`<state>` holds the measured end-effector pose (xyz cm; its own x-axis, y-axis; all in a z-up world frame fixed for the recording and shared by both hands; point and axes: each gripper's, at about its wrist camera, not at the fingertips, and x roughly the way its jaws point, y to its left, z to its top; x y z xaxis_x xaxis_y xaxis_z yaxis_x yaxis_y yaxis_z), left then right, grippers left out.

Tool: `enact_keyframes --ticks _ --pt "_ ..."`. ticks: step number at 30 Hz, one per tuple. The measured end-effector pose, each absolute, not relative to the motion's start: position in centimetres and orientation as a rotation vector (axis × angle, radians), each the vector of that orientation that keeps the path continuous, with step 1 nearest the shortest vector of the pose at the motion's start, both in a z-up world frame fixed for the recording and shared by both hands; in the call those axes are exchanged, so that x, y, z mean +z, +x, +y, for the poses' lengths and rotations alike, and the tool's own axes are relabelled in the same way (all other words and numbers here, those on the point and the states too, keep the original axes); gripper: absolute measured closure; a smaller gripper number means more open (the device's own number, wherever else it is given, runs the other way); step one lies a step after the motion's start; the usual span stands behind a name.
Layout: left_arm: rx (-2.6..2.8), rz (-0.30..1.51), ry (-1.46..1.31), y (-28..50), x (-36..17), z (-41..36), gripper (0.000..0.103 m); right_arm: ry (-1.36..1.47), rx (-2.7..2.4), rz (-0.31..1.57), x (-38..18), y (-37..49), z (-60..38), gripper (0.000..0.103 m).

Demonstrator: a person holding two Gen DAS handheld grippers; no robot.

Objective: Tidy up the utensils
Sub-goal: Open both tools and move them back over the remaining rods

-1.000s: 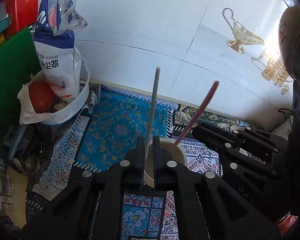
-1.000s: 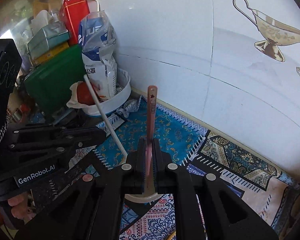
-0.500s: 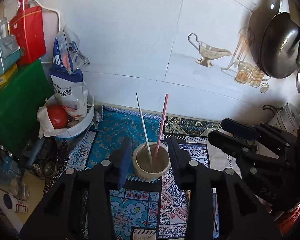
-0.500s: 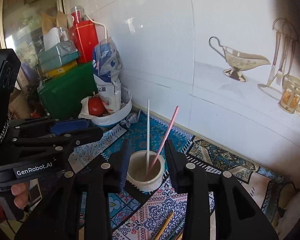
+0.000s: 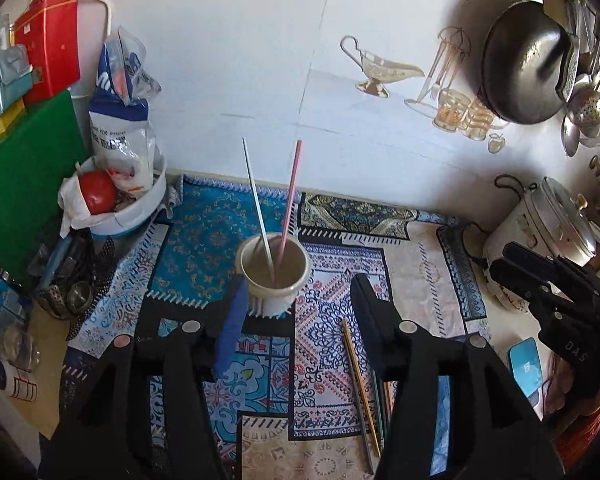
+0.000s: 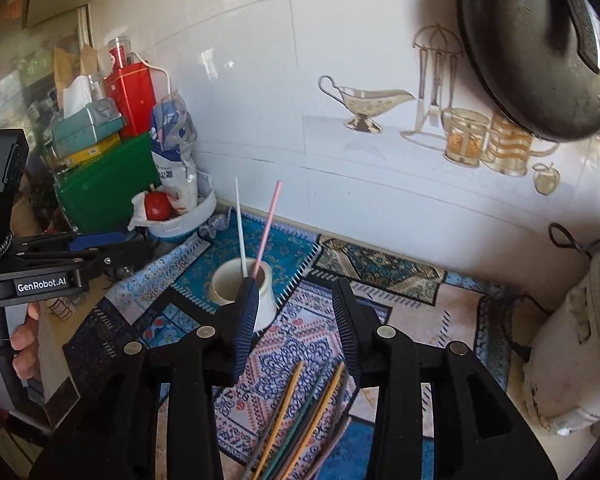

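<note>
The white chopstick (image 5: 256, 200) and the pink chopstick (image 5: 290, 196) stood in the cream cup (image 5: 274, 270), each leaning on the rim with its tip up toward the tiled wall (image 5: 260, 60), which I took as the reason for a tall narrow holder: it keeps long sticks upright and together. The cup sat on the patterned cloth (image 5: 204, 236) covering the bench, near the wall.

My left hand-held gripper (image 5: 296, 312) had its jaws just opening, nothing between them, the cup ahead of the fingertips and clear of them. My right hand-held gripper (image 6: 296, 304) was likewise spread and empty, having just been opening, though less wide.

The loose chopsticks (image 6: 296, 412) lay bunched flat on the cloth beneath the right one, so I judged them the remaining work: both jaws were parted, I'd say, ready to pick up another pair there.
</note>
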<state>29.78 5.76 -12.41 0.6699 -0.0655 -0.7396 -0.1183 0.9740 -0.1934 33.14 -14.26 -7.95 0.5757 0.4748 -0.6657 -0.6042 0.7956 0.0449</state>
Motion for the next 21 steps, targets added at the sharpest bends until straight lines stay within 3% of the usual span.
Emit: enact_keyframes --ticks 21 --pt "-0.163 1.332 -0.185 31.2 -30.5 -2.4 0.051 -0.118 0.439 1.160 -23.5 31.3 -21.5 0.068"
